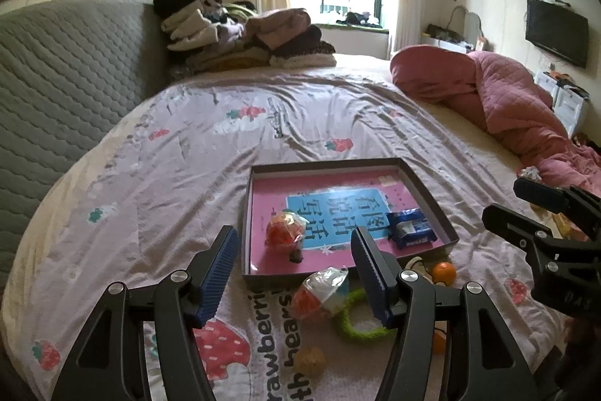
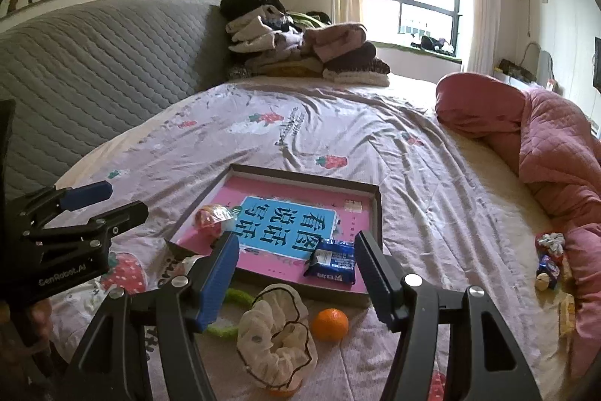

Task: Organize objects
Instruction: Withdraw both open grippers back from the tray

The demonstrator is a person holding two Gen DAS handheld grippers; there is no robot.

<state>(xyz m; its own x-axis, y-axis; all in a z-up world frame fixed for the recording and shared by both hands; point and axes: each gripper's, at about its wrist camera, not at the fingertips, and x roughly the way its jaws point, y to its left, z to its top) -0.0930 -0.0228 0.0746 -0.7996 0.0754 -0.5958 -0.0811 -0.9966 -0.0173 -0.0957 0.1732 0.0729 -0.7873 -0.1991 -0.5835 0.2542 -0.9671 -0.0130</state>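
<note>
**While both tongs wait spread, loose things lie short of the tray**

As both tongs hover over the bed, the left gripper and right gripper gape apart, empty. Just ahead sits the tray, holding one wrapped ball and one blue snack packet. Between the left tongs lies a second wrapped ball; between the right, one scrunchie beside an orange. Risk: crinkly wrap may slip, and round fruit may roll on soft bedding.

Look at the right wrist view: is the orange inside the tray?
No, the orange lies on the bedsheet just outside the tray's near wall.
</note>
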